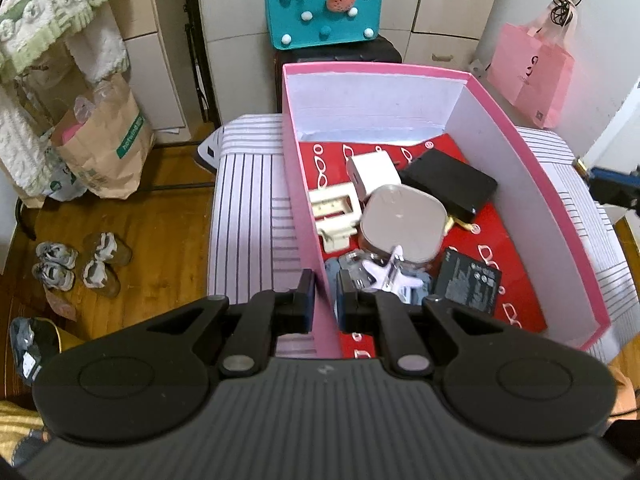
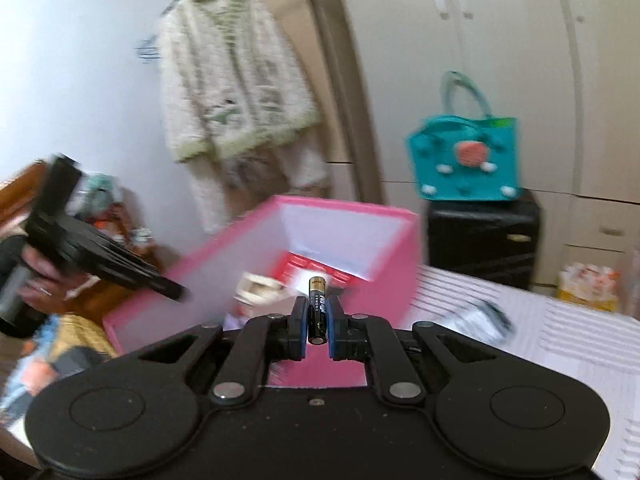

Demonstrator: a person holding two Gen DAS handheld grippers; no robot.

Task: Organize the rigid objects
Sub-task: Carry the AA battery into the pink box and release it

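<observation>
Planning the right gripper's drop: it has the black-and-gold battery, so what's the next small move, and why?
Probably carry the black-and-gold battery, clamped upright in the right gripper, forward over the pink cardboard box; it isn't over the opening yet, and the left gripper steadies the wall.

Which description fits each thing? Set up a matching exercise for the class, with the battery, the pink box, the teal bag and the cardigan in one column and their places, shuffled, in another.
Things:
1. battery
2. pink box
3. teal bag
4. cardigan

Places:
A. stands on a black case
B. hangs by the wall
C. clamped upright in the right gripper
D. its wall is pinched by the left gripper

Pairs: 1-C, 2-D, 3-A, 4-B
</observation>
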